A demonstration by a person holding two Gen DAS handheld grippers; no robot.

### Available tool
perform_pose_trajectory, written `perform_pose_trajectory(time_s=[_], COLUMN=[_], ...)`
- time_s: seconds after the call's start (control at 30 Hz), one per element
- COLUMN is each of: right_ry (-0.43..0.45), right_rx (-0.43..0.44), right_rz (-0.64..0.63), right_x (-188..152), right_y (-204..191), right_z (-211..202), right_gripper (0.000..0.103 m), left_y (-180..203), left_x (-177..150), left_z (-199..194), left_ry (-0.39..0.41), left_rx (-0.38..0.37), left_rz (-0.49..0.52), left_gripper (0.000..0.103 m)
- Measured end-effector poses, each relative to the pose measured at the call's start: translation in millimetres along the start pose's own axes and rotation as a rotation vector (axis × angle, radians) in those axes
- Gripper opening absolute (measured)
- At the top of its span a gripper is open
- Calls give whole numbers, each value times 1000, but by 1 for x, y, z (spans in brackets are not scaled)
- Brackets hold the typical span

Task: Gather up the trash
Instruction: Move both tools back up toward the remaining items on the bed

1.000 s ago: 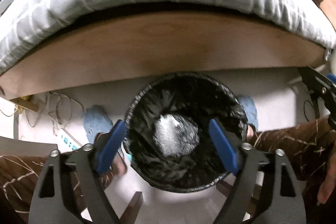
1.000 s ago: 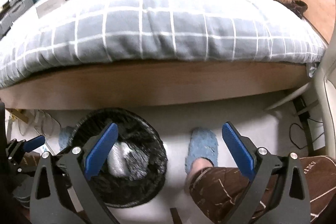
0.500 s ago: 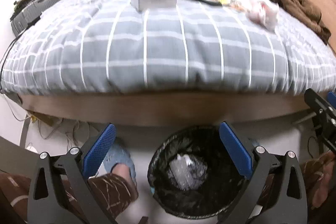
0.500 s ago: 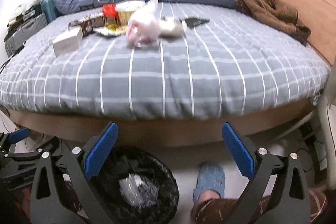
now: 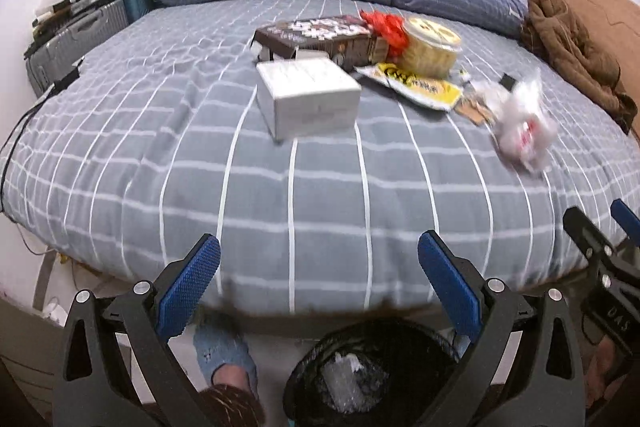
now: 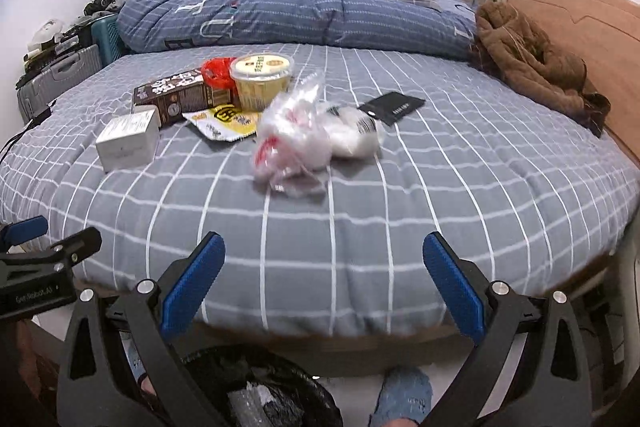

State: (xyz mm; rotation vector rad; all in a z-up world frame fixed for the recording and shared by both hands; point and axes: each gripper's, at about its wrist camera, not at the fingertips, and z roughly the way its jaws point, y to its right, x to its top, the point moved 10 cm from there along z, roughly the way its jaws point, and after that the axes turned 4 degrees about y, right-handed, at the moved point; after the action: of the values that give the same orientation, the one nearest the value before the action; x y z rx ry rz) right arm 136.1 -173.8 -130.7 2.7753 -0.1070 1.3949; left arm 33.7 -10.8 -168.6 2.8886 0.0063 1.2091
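Note:
Trash lies on the grey checked bed (image 5: 160, 155): a white box (image 5: 308, 99), a brown carton (image 5: 320, 37), a red wrapper (image 5: 386, 27), a yellow tub (image 5: 430, 45), a yellow packet (image 5: 420, 87) and a crumpled clear bag (image 5: 524, 129). The same bag (image 6: 296, 143), white box (image 6: 128, 143) and tub (image 6: 262, 79) show in the right wrist view. A black-lined bin (image 5: 372, 375) with clear plastic inside stands on the floor below. My left gripper (image 5: 318, 291) and right gripper (image 6: 324, 291) are open and empty above the bed's near edge.
A blue duvet (image 6: 300, 19) and a brown garment (image 6: 532, 63) lie at the back of the bed. Suitcases (image 5: 76, 43) stand at the left. A black card (image 6: 392, 107) lies near the bag. Feet in blue slippers (image 5: 224, 359) are on the floor by the bin.
Both grippers have risen from over the bin to bed level and now face the trash on the bed. The bin has dropped to the bottom of both views.

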Motion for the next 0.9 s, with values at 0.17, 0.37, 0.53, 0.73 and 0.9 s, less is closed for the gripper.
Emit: perform_pose_trajectory(time_s=[0.17, 0.37, 0.53, 0.73, 0.9], right_ry=[-9, -12, -3, -23, -28], right_rx=[11, 28, 34, 52, 75], right_rz=[40, 42, 29, 34, 38], right_x=[16, 31, 43, 48, 53], right_y=[5, 0, -4, -9, -17], right_z=[15, 33, 44, 63, 71], right_gripper=[95, 95, 95, 90, 83], left_y=[2, 5, 7, 0, -7], left_x=[19, 37, 55, 73, 85], left_z=[22, 39, 56, 70, 81], left_ry=[3, 10, 19, 27, 25], left_rx=[7, 10, 31, 56, 55], left_rz=[-9, -20, -21, -23, -41], left_gripper=[97, 97, 97, 97, 97])
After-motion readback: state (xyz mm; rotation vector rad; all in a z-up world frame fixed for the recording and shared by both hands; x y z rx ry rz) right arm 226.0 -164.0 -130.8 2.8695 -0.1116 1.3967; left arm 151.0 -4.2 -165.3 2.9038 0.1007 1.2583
